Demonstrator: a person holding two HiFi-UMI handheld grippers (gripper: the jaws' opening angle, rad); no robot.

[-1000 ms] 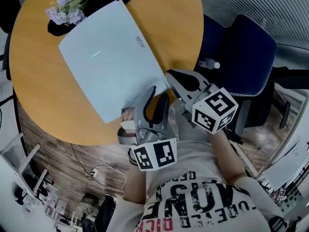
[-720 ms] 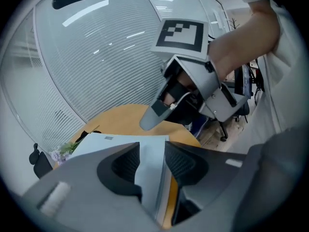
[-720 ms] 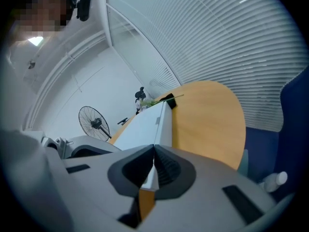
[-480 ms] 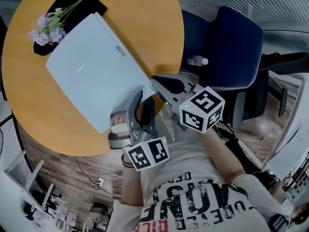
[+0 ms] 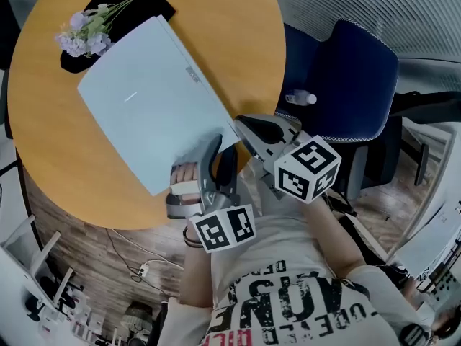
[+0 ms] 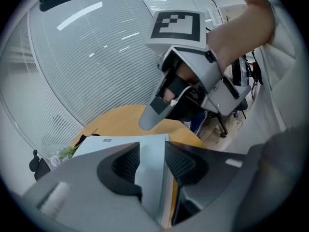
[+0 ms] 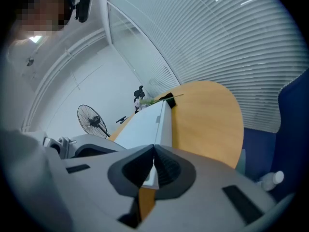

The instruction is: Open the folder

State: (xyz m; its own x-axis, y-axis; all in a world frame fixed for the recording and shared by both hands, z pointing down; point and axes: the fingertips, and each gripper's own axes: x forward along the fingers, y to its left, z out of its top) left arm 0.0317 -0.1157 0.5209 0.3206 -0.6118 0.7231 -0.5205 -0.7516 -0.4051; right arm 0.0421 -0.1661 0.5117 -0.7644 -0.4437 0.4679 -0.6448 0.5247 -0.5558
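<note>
Head view: on the table (image 5: 238,42), left claw (image 5: 218,148) gapes astride the folder (image 5: 144,107) edge; right claw (image 5: 241,124) pinches its corner.

Side by side before the person's chest, the left tongs (image 6: 152,152) stand jaws apart while the right tongs (image 7: 154,151) are pressed tip to tip.

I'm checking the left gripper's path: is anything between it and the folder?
Nothing visible. The folder has its near edge between the open jaws of the left gripper; the flowers lie by its far edge.
</note>
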